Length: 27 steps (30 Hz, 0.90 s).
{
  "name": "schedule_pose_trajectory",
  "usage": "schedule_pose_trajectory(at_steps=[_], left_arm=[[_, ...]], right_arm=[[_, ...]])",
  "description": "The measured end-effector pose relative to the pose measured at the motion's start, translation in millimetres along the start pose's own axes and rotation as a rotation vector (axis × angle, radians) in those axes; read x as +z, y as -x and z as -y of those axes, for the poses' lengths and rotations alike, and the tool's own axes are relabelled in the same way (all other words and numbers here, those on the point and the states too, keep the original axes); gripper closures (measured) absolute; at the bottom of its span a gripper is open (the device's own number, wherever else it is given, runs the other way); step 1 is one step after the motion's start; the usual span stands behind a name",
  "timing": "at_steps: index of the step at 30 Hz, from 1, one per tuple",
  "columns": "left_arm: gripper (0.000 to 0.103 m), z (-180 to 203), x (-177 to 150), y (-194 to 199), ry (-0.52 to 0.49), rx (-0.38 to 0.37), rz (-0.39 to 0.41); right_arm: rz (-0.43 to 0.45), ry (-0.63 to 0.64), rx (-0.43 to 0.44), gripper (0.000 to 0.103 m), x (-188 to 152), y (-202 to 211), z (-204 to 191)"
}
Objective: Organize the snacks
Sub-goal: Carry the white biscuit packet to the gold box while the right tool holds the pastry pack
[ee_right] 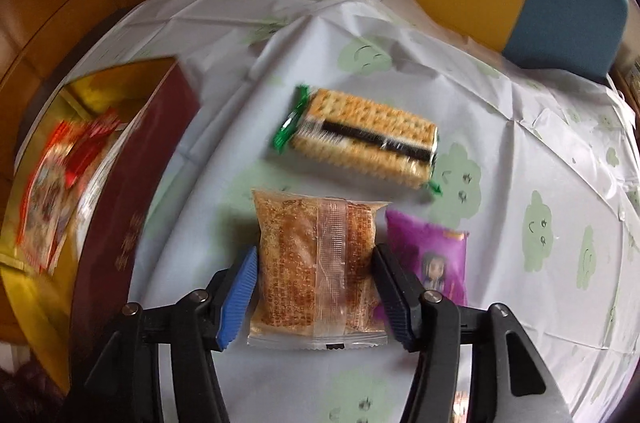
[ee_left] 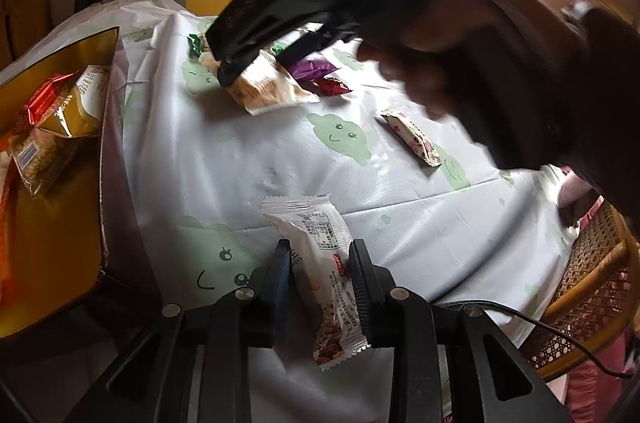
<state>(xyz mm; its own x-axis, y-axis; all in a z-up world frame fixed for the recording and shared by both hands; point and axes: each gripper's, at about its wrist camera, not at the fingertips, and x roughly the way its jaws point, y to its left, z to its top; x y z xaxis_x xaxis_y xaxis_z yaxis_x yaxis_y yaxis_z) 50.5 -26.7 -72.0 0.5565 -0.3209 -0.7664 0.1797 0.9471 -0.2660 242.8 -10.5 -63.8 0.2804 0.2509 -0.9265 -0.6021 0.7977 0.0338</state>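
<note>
The task stands partly done. The gold-lined box (ee_left: 52, 159), standing at the left edge of the bench (ee_left: 224, 151), already holds several snacks, among them a red-wrapped packet (ee_left: 42, 99) and a clear pack of pale biscuits (ee_left: 38, 159); how many lie in it cannot be counted from either view. The left gripper (ee_left: 320, 275) holds a white-wrapped snack bar (ee_left: 320, 251) between its fingers (ee_left: 284, 271), which stand narrow and pressed against the wrapper; the bar's far end reaches out over the cloth, and whether it is lifted clear cannot be told. The right gripper (ee_right: 316, 275) is set astride a clear-wrapped brown cake (ee_right: 316, 263) that lies flat on the bench; its fingers (ee_right: 240, 283) stand half wide, close on either side of the packet, and a firm grip is not evident. Remaining loose on the cloth are a green-ended cracker pack (ee_right: 360, 139) just beyond the cake, a purple packet (ee_right: 432, 255) touching or just beside the cake's right edge, a small red candy (ee_left: 334, 87), and a pink-patterned bar (ee_left: 412, 139) toward the right edge. In judgement, two items are in hand or nearly so, and at least four await transfer to the box.
</note>
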Motion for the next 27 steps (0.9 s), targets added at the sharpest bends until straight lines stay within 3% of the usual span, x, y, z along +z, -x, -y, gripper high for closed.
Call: schedule_pose_trajectory(at_steps=[6, 12, 15, 18, 27], left_arm=[[0.072, 2, -1, 0, -0.009, 0.011, 0.002], [0.072, 6, -1, -2, -0.021, 0.03, 0.004], [0.072, 7, 0, -3, -0.026, 0.042, 0.003], [0.072, 10, 0, -5, -0.036, 0.056, 0.0], [0.076, 10, 6, 0, -0.057, 0.057, -0.025]], right_arm=[[-0.038, 0.013, 0.115, 0.045, -42, 28, 3], [-0.092, -0.04, 0.054, 0.045, -94, 38, 33], [-0.063, -0.095, 0.057, 0.044, -112, 43, 46], [-0.03, -0.133, 0.08, 0.043, -122, 44, 54], [-0.075, -0.066, 0.031, 0.041, -119, 32, 44]])
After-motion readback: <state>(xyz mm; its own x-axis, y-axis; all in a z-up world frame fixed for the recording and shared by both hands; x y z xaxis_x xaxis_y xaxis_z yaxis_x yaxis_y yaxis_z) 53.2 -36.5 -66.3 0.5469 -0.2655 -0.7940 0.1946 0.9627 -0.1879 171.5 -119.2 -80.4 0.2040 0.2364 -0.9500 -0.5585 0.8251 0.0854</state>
